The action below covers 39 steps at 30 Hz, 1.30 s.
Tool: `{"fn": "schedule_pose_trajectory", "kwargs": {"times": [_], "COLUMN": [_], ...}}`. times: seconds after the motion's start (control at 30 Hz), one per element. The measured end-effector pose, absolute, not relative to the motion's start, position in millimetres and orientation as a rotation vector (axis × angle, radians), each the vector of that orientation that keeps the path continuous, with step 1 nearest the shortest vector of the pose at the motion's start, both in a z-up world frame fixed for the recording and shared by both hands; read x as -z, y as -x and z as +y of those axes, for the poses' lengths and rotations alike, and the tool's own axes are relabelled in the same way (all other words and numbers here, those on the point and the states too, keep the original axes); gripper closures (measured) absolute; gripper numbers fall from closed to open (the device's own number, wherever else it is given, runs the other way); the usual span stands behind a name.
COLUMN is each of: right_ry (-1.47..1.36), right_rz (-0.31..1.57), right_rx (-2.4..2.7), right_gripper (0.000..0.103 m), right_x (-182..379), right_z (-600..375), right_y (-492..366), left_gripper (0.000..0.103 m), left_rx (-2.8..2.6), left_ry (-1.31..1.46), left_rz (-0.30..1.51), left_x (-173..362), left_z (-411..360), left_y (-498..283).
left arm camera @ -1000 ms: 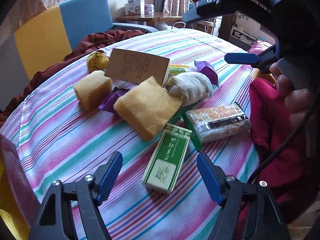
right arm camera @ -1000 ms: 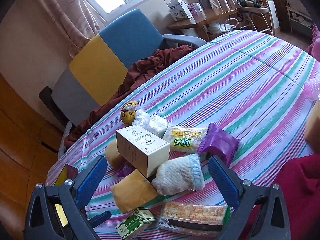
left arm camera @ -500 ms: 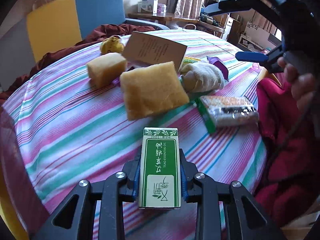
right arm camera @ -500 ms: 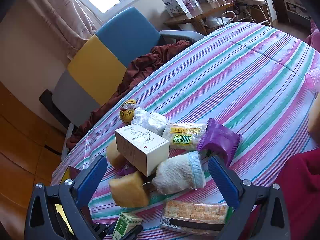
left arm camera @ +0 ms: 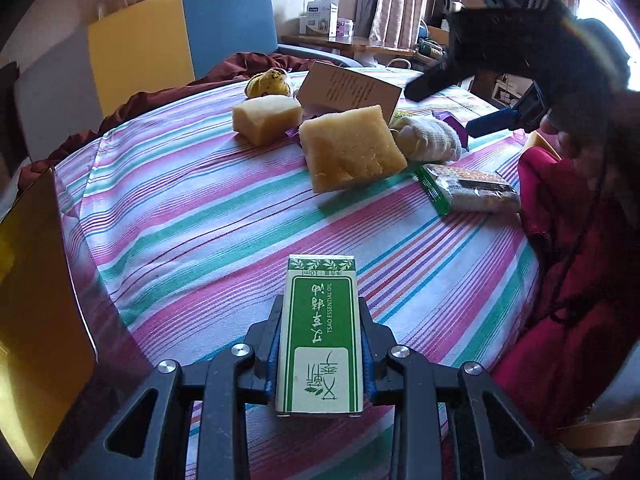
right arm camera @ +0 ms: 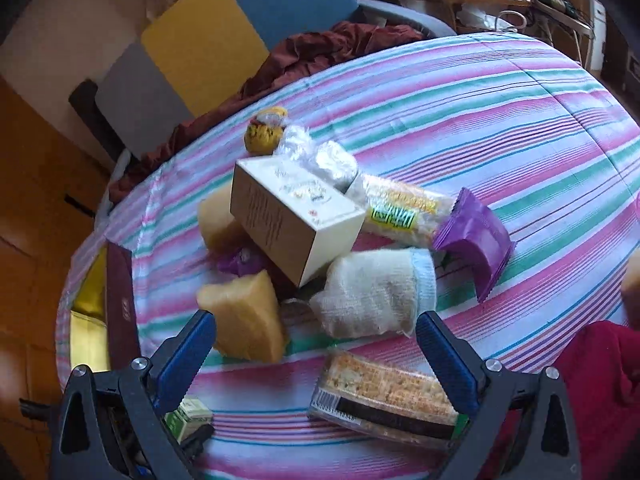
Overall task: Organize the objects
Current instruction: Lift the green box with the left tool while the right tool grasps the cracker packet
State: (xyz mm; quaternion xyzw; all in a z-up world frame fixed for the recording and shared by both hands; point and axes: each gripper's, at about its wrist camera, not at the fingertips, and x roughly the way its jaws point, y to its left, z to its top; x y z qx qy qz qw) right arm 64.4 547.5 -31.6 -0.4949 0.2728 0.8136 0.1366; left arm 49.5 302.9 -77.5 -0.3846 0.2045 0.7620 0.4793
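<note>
Left wrist view, nearest first: the left gripper [left arm camera: 320, 354] is clamped on the long sides of a green-and-white essential-oil box [left arm camera: 321, 336], which lies flat between the blue pads with its far end jutting well past them, above the striped tablecloth [left arm camera: 192, 216]. At the near left edge of the table lies a gold-lined tray [left arm camera: 36, 308], possibly where sorted items go. Farther off sits the pile: a large yellow sponge [left arm camera: 352, 154], a smaller sponge block [left arm camera: 266, 118] beyond it to the left, a rolled white sock [left arm camera: 430, 140], a wrapped cracker pack [left arm camera: 470, 192] to the right, and a beige carton [left arm camera: 348, 88] leaning on the heap. In the right wrist view, the right gripper [right arm camera: 316, 350] hangs with its jaws spread wide and nothing between them, over the sock [right arm camera: 376, 292] and the cracker pack [right arm camera: 386, 398]. The main risk, as I judge it, is the thin cardboard box: it is gripped near one end only, so a quick swing could pivot or slip it, and a hard squeeze could crush it. The right gripper coming down between crowded items could nudge the leaning carton [right arm camera: 292, 220] off the heap.
</note>
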Motion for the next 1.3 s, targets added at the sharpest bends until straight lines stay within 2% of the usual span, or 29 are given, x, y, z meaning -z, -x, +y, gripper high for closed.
{"fn": "schedule_pose_trajectory", "kwargs": {"times": [0.13,0.3,0.43,0.57,0.63,0.7,0.77,0.8,0.83,0.93,1.3], "right_ry": [1.729,1.939,2.074,2.165,2.194,2.207,2.213,2.214,2.207,2.170,1.988], "right_rz": [0.528,0.197,0.079,0.063,0.037,0.007,0.019,0.028,0.028,0.043,0.280], "right_rx": [-2.335,-2.294,-2.203,-2.126,-2.124,-2.115,-2.147,-2.163,-2.177,-2.205,-2.391], "right_gripper": [0.002,0.002,0.002,0.003,0.007,0.026,0.037,0.048,0.053,0.054,0.054], "right_x": [43,50,71,90,95,100,99,99,99,99,107], "right_z": [525,512,513,513,507,502,497,494,490,478,434], "right_y": [-56,-51,-43,-38,-39,-40,-42,-43,-44,-45,-23], "left_gripper": [0.072,0.072,0.072,0.072,0.072,0.071,0.071,0.071,0.071,0.071,0.072], "left_rx": [-1.857,-1.852,-1.853,-1.853,-1.852,-1.853,-1.853,-1.854,-1.854,-1.857,-1.868], "left_ry": [0.937,0.940,0.941,0.944,0.947,0.947,0.948,0.948,0.947,0.945,0.936], "left_rz": [0.479,0.462,0.452,0.442,0.437,0.433,0.428,0.427,0.427,0.430,0.453], "left_x": [78,79,79,79,79,79,79,79,79,79,77], "left_z": [300,297,297,296,296,296,295,295,295,295,291], "left_y": [-48,-47,-46,-46,-46,-45,-46,-46,-45,-46,-49]}}
